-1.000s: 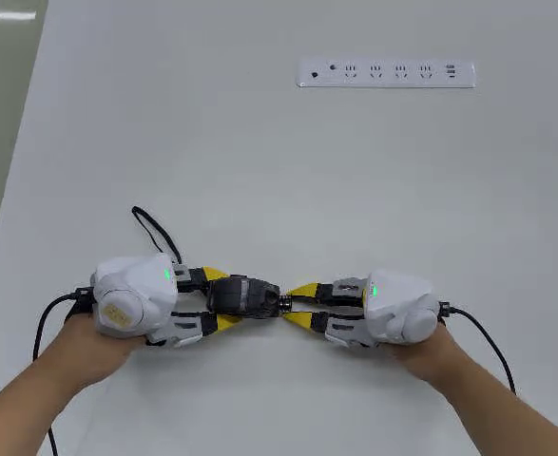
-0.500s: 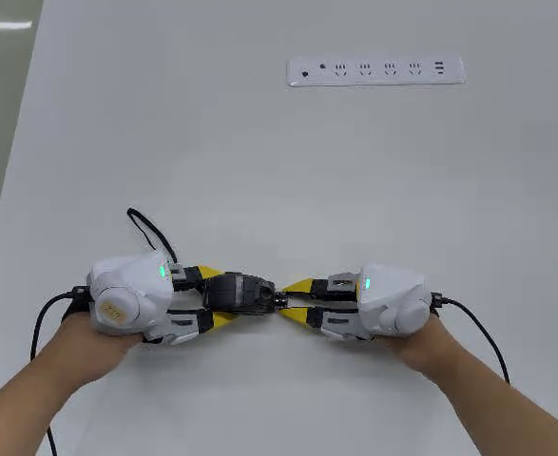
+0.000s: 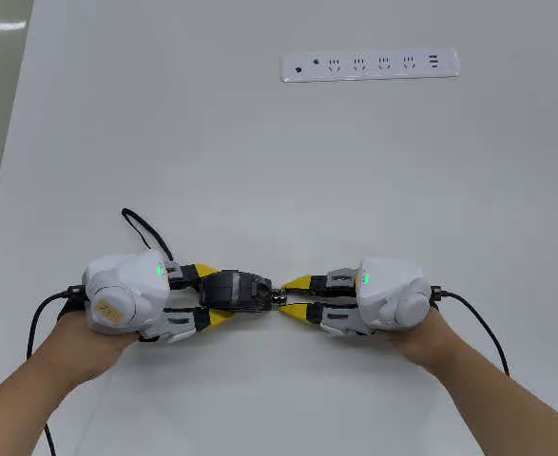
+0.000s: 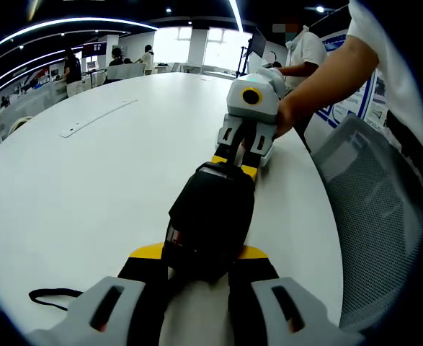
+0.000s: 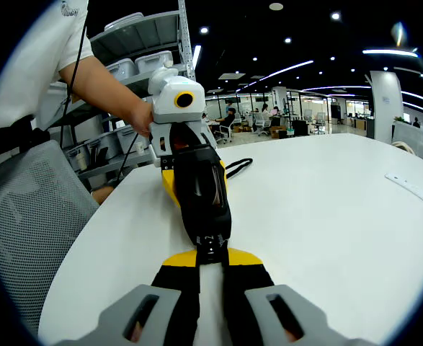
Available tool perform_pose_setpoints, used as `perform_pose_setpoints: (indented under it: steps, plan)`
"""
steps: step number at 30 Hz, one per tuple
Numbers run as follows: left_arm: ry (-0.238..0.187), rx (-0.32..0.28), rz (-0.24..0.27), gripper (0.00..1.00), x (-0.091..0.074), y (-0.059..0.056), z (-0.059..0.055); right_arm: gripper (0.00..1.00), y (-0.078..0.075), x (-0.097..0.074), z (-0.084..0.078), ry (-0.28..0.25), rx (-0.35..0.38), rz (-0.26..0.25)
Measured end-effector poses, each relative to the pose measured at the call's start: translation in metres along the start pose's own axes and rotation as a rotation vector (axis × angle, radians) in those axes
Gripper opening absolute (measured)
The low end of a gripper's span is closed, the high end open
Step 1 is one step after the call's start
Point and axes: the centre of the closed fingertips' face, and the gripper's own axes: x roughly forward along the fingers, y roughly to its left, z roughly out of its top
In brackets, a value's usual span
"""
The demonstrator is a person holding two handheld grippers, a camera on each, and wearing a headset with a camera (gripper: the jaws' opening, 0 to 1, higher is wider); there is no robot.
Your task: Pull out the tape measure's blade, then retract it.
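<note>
On table (image 3: 259, 152), left tongs (image 3: 214, 295) grip tape measure (image 3: 243, 290).

Black tape measure (image 3: 239, 291) lies on its side on white table (image 3: 259, 171); blade retracted, hook (image 5: 210, 242) at case mouth.

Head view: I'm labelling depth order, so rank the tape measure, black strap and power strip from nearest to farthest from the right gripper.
1. The tape measure: at the tips of the right gripper, just to its left.
2. The black strap: farther left, lying on the table.
3. The power strip: farthest, near the view's top.
</note>
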Motion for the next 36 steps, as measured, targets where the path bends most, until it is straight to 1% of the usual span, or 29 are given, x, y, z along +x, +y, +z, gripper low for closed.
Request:
perform_pose_setpoints:
  steps: [10,18,36]
  plan:
    - [-0.002,-0.009,0.002,0.28,0.000,0.000,0.000,0.09,-0.002,-0.006,-0.002,0.003,0.007,0.003]
    - [0.005,0.000,0.001,0.28,0.000,0.000,0.000,0.09,-0.002,-0.009,-0.003,0.003,0.009,0.000]
    - [0.001,-0.014,0.002,0.28,0.001,0.000,0.000,0.09,-0.004,-0.016,-0.005,-0.004,0.036,-0.001]
